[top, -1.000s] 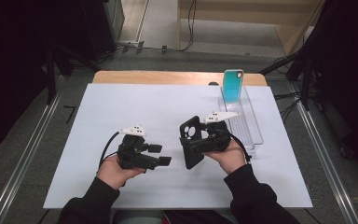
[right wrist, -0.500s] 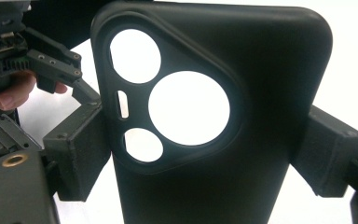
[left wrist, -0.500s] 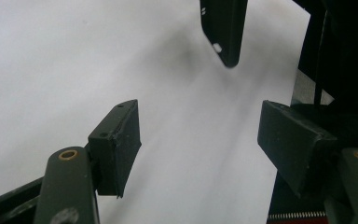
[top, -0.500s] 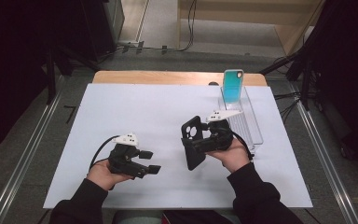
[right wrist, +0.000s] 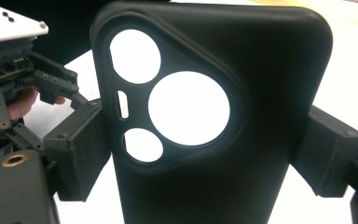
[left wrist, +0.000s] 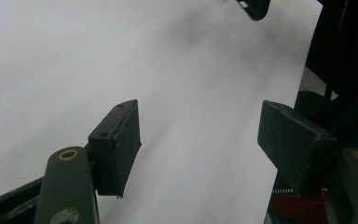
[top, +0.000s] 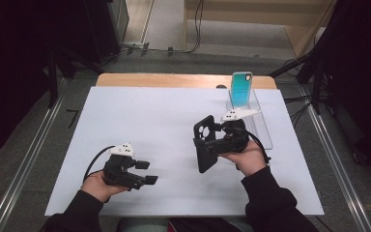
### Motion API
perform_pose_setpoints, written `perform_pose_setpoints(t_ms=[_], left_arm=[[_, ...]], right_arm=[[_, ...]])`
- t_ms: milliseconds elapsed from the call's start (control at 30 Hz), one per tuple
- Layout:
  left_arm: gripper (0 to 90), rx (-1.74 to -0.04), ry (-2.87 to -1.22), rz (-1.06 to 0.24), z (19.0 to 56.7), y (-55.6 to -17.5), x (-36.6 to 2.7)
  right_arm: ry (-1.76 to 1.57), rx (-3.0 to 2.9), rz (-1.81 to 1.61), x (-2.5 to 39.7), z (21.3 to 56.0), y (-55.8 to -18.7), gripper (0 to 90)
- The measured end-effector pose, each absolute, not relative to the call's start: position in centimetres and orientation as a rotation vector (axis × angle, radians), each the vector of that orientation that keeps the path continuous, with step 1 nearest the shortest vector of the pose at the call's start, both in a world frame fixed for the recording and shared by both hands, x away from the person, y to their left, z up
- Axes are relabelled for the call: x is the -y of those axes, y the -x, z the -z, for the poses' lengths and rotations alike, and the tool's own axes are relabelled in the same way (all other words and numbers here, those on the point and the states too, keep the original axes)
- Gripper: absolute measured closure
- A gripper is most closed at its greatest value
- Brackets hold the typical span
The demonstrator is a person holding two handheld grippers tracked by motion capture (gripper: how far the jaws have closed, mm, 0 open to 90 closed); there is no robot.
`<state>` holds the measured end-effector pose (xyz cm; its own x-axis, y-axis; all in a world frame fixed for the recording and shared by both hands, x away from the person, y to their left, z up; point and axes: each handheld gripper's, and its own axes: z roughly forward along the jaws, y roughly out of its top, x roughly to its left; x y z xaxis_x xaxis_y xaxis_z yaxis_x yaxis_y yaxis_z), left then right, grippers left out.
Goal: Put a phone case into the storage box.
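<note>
My right gripper (top: 208,143) is shut on a black phone case (top: 204,143) and holds it upright above the white table top (top: 149,116), right of centre. In the right gripper view the case (right wrist: 261,70) shows its round camera cut-outs, and the pads (right wrist: 79,149) press on its two long sides. My left gripper (top: 147,172) hovers low near the table's front left, open with nothing in it. Its jaws (left wrist: 200,126) stand wide apart over bare white surface. A teal phone (top: 241,89) stands upright at the far end of a clear holder (top: 261,126).
A strip of wooden table edge (top: 174,79) shows past the white sheet. Metal rails (top: 26,164) run along both sides on the floor. The clear holder sits just right of my right hand. A corner of the black case (left wrist: 254,7) shows in the left gripper view.
My left gripper has drawn back from beside the case toward the front left of the table. The right gripper keeps the case in nearly the same place.
</note>
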<state>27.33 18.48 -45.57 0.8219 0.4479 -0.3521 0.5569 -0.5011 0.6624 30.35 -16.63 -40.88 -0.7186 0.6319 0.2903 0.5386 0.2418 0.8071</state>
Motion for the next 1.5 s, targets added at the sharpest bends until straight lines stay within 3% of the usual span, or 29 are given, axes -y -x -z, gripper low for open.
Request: perform_pose_setpoints(t_ms=[767,1500], left_arm=[[29.6,-0.862,-2.133,0.169,45.7,-27.4,-19.6],[29.6,-0.89,-2.104,0.168,45.7,-27.0,-20.7]], right_arm=[[-1.238,-2.184,-1.464,21.1,37.0,-30.2,12.8],[-1.335,-2.012,-1.401,25.9,35.9,-31.0,12.9]])
